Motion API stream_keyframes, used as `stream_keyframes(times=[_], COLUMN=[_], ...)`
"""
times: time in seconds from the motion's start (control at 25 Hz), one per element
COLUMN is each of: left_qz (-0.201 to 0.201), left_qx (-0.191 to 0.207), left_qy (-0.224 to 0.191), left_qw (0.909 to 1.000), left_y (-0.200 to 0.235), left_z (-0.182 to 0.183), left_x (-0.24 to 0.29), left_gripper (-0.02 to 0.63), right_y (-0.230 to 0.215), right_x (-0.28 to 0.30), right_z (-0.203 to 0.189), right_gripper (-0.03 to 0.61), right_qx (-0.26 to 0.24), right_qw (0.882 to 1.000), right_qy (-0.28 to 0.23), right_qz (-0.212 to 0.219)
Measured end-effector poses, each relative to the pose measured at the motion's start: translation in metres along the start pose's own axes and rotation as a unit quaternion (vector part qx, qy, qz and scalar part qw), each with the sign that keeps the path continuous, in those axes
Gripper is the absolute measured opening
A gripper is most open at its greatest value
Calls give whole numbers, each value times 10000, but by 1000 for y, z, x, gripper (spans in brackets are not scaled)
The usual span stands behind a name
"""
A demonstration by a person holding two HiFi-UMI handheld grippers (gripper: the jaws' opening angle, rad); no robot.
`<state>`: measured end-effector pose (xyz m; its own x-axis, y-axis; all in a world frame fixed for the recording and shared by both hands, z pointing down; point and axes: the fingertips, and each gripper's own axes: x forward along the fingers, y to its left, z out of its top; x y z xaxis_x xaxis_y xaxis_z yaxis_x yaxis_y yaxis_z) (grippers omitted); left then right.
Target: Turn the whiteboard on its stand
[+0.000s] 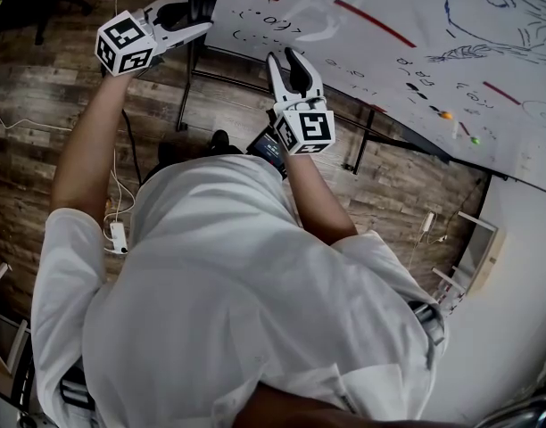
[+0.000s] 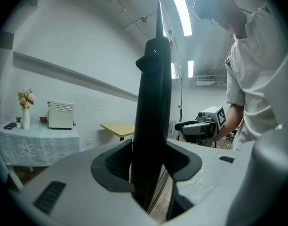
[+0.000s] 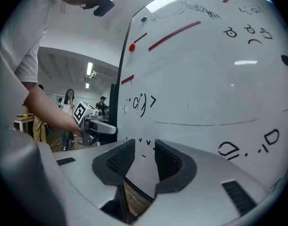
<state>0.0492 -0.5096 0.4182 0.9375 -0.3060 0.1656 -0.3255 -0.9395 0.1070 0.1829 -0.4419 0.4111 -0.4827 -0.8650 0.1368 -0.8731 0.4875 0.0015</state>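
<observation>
The whiteboard leans tilted on its black stand, its face covered with red lines and black doodles. My left gripper is shut on the board's black side frame, which fills the gap between the pads. My right gripper straddles the board's lower edge, which runs through the throat of its jaws, and is shut on it. Each gripper also shows in the other's view, the right gripper and the left gripper.
Wood plank floor lies under the stand, with a white adapter and cables at the left and a low wooden frame at the right. A clothed table with a flower vase and a white appliance stand by the wall. People stand far back.
</observation>
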Motion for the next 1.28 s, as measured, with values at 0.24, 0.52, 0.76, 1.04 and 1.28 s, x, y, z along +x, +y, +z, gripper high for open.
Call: stream_keyframes(times=[0.24, 0.52, 0.76, 1.04, 1.28], left_qz=[23, 89, 128, 528, 1197], left_qx=[9, -19, -40, 57, -127], left_qy=[3, -39, -51, -86, -416], left_qw=[10000, 10000, 9999, 9986, 9919], left_y=[0, 1, 1, 0, -3], left_z=[0, -1, 0, 0, 4], left_x=[-1, -1, -1, -20, -72], left_gripper=[190, 190, 192, 202, 198], right_y=[-5, -7, -3, 3, 15], right_x=[-6, -16, -25, -34, -40], right_z=[2, -1, -3, -3, 2], right_gripper=[127, 126, 126, 126, 126], right_qx=[-2, -10, 21, 98, 103], right_qw=[10000, 9999, 9999, 9996, 9992], right_qy=[-24, -27, -28, 7, -47], right_qz=[-72, -124, -159, -250, -375])
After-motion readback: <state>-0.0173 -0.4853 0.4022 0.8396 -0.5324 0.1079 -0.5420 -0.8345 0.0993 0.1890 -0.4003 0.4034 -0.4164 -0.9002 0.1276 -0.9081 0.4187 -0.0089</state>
